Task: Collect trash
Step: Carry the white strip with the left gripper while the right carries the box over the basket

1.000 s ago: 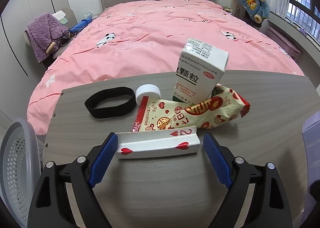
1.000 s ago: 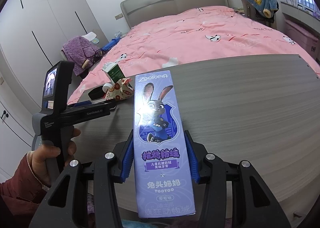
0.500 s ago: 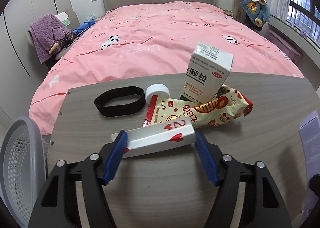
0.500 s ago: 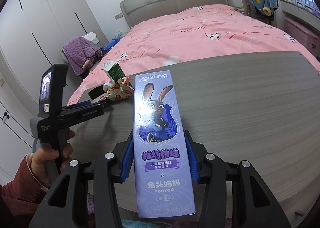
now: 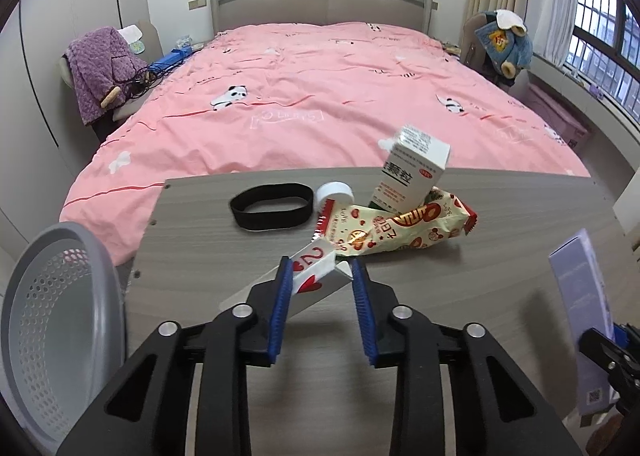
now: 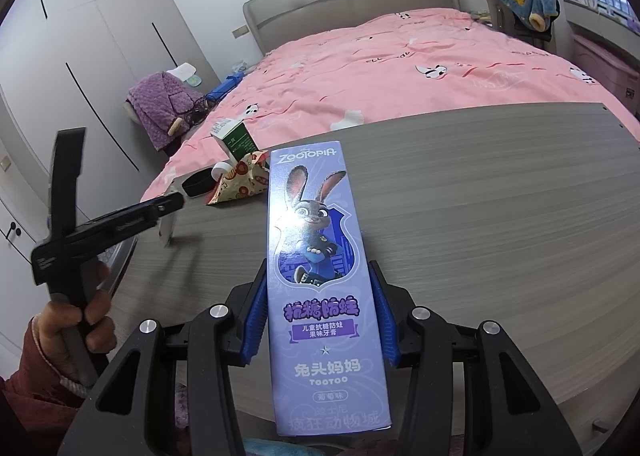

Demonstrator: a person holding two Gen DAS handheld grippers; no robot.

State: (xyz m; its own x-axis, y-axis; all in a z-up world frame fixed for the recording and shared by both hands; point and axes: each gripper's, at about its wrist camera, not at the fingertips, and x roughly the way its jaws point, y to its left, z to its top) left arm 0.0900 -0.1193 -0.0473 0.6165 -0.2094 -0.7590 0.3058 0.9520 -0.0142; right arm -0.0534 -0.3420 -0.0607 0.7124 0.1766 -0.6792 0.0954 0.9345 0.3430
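My left gripper (image 5: pixel 320 268) is shut on a white playing-card box (image 5: pixel 316 274) with red hearts and holds it tilted above the grey table (image 5: pixel 500 224). A snack wrapper (image 5: pixel 396 230), a white medicine box (image 5: pixel 412 172) leaning on it, a white cap (image 5: pixel 336 192) and a black band (image 5: pixel 272 206) lie beyond. My right gripper (image 6: pixel 320 280) is shut on a purple Zootopia toothpaste box (image 6: pixel 320 256) above the table's near edge. The toothpaste box also shows at the right of the left wrist view (image 5: pixel 580 304).
A grey perforated basket (image 5: pixel 56 320) stands left of the table, below its edge. A pink bed (image 5: pixel 320 96) lies behind the table. The left gripper and the hand holding it (image 6: pixel 80 312) show at the left of the right wrist view.
My left gripper closed on the playing-card box and lifted it, and the box turned from lying crosswise to pointing away and tilted. My right gripper stayed almost still with the toothpaste box.
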